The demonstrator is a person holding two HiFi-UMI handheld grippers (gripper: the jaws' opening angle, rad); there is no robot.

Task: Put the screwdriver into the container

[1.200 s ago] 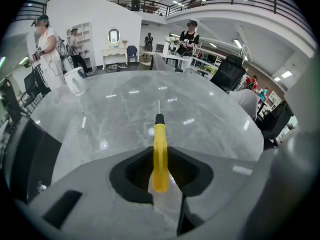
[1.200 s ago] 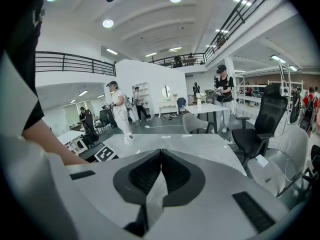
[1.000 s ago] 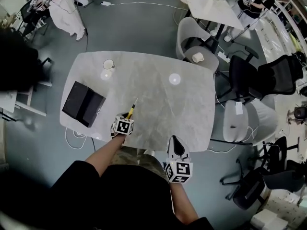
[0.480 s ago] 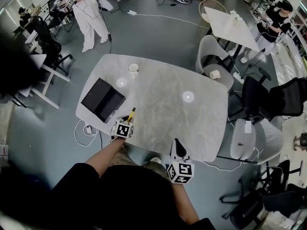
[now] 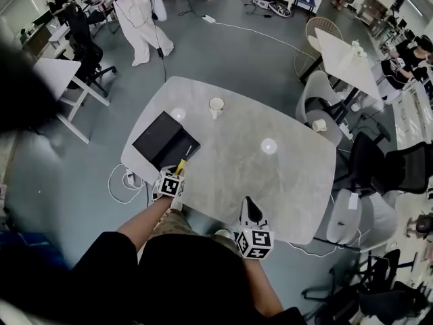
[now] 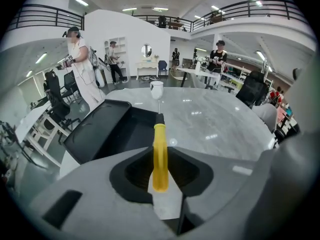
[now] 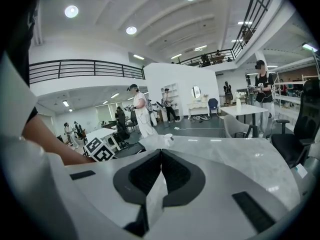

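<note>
A yellow-handled screwdriver [image 5: 182,162] is clamped in my left gripper [image 5: 177,172], shaft pointing away from me. Its tip reaches the near right edge of the black open container [image 5: 162,141] at the table's left corner. In the left gripper view the yellow handle [image 6: 160,151] lies between the jaws, and the black container [image 6: 107,129] sits just ahead and to the left. My right gripper [image 5: 250,210] hovers at the table's near edge. Its jaws [image 7: 161,156] meet with nothing between them.
A white cup [image 5: 216,105] stands on the grey marble table [image 5: 277,181] beyond the container and also shows as the cup [image 6: 156,89] straight ahead. Cables hang off the table's left corner. Chairs stand to the right, and people stand at the far left.
My left gripper has carried the screwdriver leftward along the table's near edge until its tip reaches the black container. The right gripper stays shut by the near edge.
</note>
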